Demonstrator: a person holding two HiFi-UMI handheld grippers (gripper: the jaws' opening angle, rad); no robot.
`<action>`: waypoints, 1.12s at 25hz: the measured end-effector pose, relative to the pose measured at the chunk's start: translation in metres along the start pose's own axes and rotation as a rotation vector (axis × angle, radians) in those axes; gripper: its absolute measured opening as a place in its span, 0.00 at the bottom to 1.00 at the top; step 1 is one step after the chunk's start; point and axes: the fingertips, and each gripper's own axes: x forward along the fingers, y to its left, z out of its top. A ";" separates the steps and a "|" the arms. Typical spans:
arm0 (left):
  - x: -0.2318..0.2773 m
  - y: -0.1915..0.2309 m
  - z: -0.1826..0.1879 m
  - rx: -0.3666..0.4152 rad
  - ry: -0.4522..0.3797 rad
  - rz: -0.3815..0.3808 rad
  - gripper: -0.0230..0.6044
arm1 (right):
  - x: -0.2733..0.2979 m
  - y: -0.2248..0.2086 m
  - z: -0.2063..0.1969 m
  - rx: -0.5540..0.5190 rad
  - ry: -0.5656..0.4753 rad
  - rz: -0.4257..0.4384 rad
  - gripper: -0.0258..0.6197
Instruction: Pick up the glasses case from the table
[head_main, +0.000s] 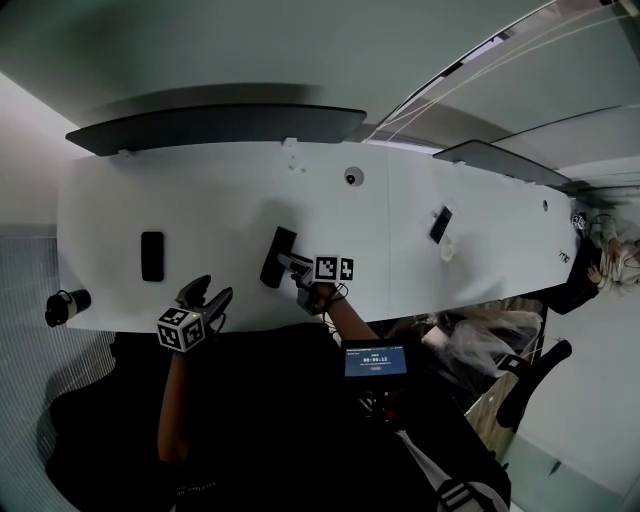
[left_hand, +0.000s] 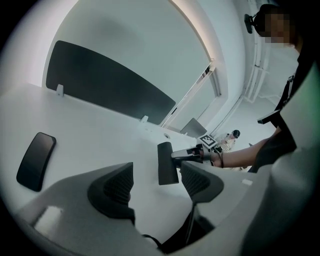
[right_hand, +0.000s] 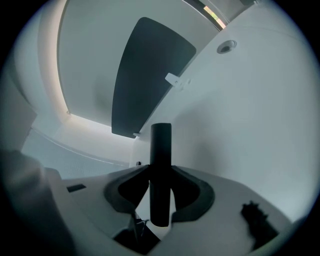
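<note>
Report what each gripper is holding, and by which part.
Right gripper: fingers clamp the black glasses case across its width, about midway along. Left gripper: open, holding nothing.

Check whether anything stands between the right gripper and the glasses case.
Nothing visible does. The glasses case stands between the jaws of the right gripper, which are closed on its sides. The flat black device lies apart on the table, well to the left.

Part of the glasses case (head_main: 275, 250) is covered by the right hand-held gripper (head_main: 293, 264); the small dark item (head_main: 440, 225) farther along the surface (head_main: 220, 190) is too small to identify.
</note>
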 end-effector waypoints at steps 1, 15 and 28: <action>0.000 0.001 -0.001 -0.002 0.002 0.001 0.52 | 0.000 0.002 0.002 0.008 -0.009 0.010 0.26; 0.007 -0.001 0.001 -0.007 0.008 -0.006 0.52 | -0.014 0.062 0.022 0.166 -0.171 0.291 0.26; 0.006 0.003 -0.006 -0.024 0.022 0.004 0.52 | -0.012 0.061 0.016 0.169 -0.139 0.288 0.26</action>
